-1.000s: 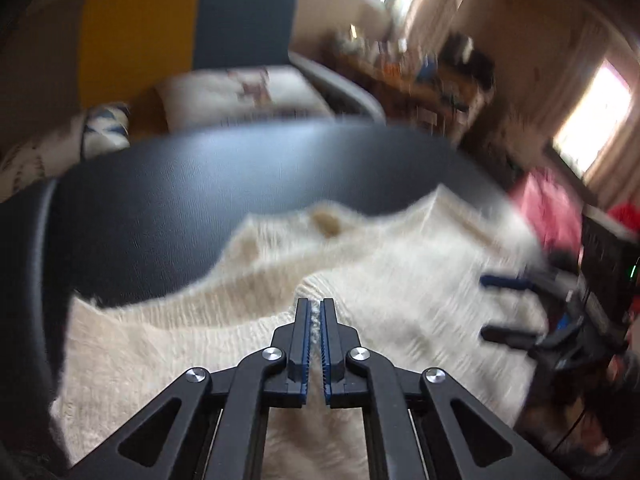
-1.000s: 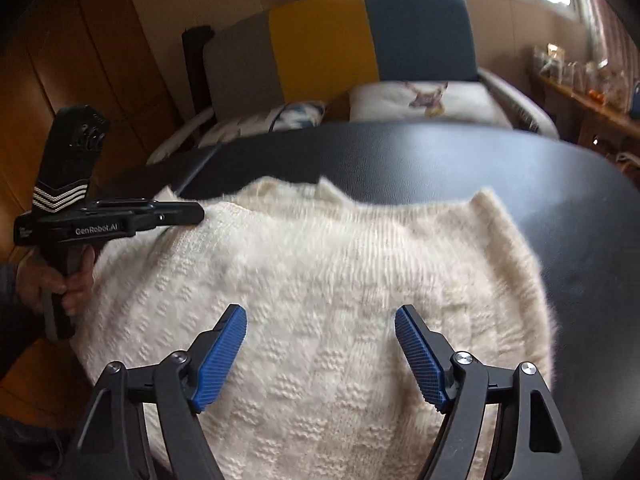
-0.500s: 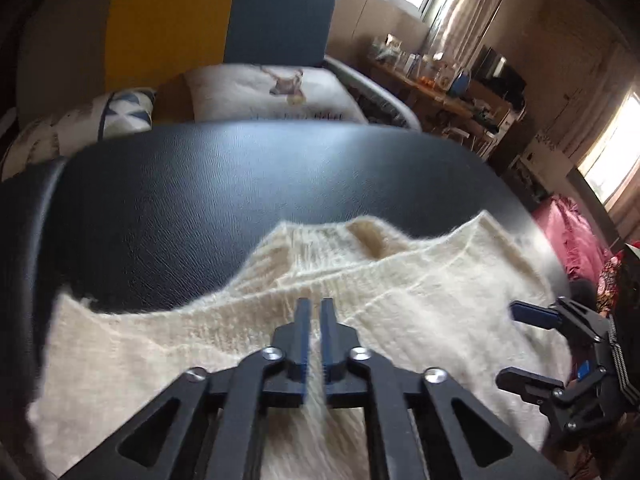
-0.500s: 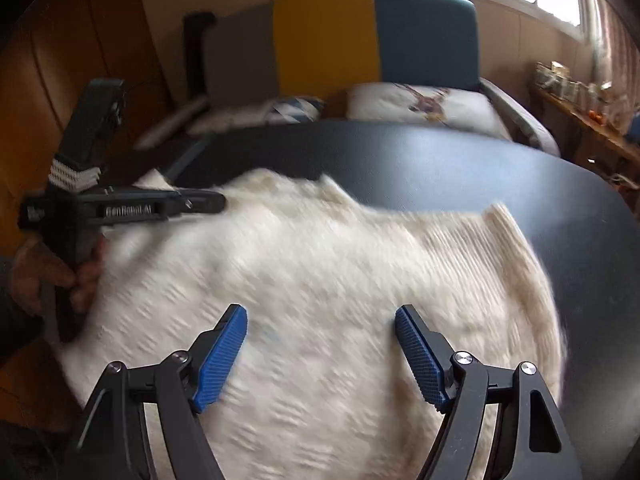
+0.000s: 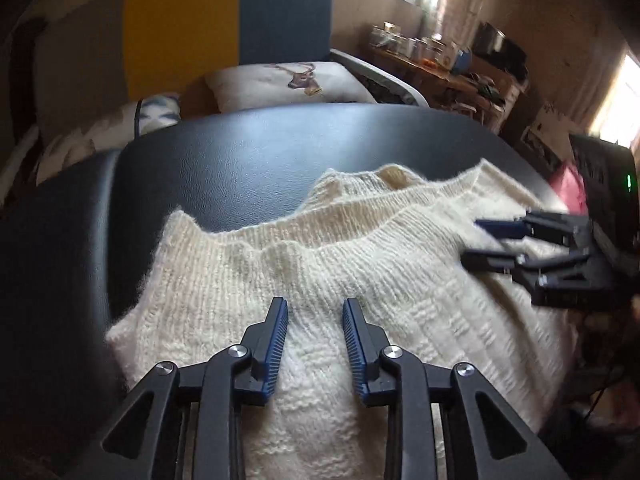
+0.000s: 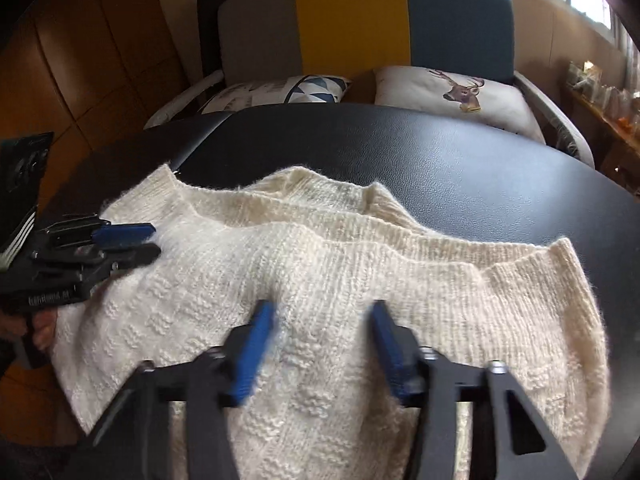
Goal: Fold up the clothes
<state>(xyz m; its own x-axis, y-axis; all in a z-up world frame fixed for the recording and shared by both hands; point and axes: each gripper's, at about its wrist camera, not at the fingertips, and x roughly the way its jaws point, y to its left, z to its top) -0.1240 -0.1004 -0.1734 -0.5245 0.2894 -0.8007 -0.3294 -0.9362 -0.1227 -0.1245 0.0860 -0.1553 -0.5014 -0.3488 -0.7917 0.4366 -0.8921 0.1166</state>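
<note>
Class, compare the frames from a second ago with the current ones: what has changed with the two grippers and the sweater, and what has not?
The left gripper, shut on the cream knit sweater a second ago, has opened and let go. The right gripper remains open, its fingers somewhat closer together. The sweater still lies folded on the black table.

Behind the black leather-look surface [image 6: 460, 160] there's an armchair [image 6: 400, 16] with a backrest in grey, yellow and teal blocks. Two cushions sit on its seat: a white one with a deer head print [image 6: 452, 92] and, just left of it, one with blue triangles [image 6: 280, 92]. Off to the right is a cluttered wooden shelf [image 5: 432, 60] (jars or cups, too blurry to tell). Orange-brown wood panelling [image 6: 100, 60] fills the left.
</note>
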